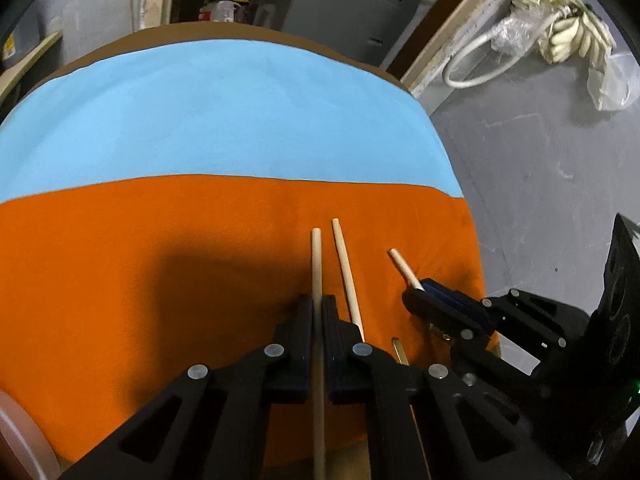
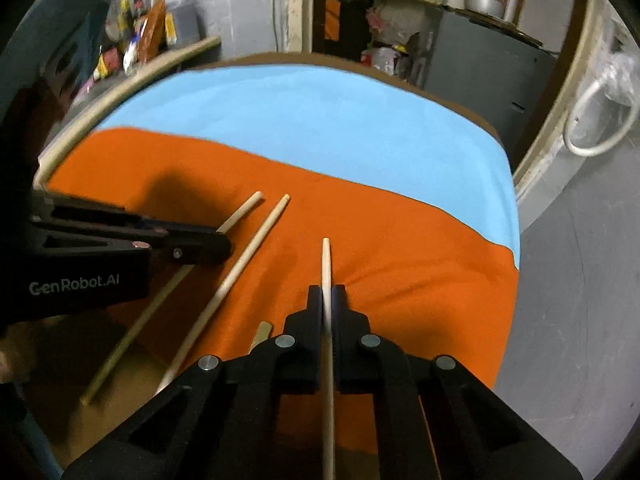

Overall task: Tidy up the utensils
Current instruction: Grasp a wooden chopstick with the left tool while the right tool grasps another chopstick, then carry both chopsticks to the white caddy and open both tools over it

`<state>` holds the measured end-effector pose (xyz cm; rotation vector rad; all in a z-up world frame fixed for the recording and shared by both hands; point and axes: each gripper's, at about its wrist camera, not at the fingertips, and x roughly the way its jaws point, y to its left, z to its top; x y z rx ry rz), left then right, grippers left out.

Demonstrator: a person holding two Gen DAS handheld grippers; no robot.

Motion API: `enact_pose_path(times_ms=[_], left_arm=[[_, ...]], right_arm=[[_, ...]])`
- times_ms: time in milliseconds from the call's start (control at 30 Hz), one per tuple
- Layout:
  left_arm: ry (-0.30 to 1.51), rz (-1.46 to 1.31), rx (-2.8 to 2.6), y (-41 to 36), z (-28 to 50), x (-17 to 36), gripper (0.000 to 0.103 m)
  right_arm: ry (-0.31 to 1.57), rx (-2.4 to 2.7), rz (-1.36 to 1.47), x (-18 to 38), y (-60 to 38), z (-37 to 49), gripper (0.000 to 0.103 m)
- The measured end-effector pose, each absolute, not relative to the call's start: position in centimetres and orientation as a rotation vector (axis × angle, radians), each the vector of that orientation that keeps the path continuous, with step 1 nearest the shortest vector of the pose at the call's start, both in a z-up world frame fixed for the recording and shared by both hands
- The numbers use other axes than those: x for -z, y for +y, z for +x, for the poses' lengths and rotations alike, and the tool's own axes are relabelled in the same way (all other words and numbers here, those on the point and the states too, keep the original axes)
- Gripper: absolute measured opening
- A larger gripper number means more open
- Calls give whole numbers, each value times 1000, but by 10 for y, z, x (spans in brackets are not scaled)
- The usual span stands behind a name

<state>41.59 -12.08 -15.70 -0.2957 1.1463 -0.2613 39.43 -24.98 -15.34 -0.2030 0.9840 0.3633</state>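
Three pale wooden chopsticks lie over an orange cloth [image 1: 160, 240]. My left gripper [image 1: 317, 300] is shut on the left chopstick [image 1: 316, 256], which also shows in the right wrist view [image 2: 244, 210]. A free chopstick [image 1: 344, 264] lies just right of it and shows in the right wrist view [image 2: 240, 268]. My right gripper [image 2: 327, 290] is shut on the right chopstick [image 2: 326, 260]; it shows in the left wrist view [image 1: 418, 292] gripping that stick [image 1: 402, 266]. A short flat wooden piece [image 2: 262, 330] lies near the front edge.
A light blue cloth [image 1: 220, 120] covers the far half of the brown table. The table's right edge drops to a grey floor [image 1: 540, 180]. A shelf with bottles [image 2: 152, 20] stands at far left. A white hose and bag [image 1: 560, 40] lie on the floor.
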Motion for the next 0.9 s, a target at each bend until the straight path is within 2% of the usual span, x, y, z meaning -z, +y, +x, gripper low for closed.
enact_pose_path(times_ms=[367, 567, 900], left_arm=[[858, -360, 293, -91, 344, 92, 5], [675, -330, 344, -69, 298, 39, 5], [510, -368, 339, -13, 260, -30, 5]], right_arm=[[646, -405, 92, 84, -286, 322, 4], [526, -416, 99, 52, -266, 296, 4], [373, -381, 52, -29, -218, 256, 4]])
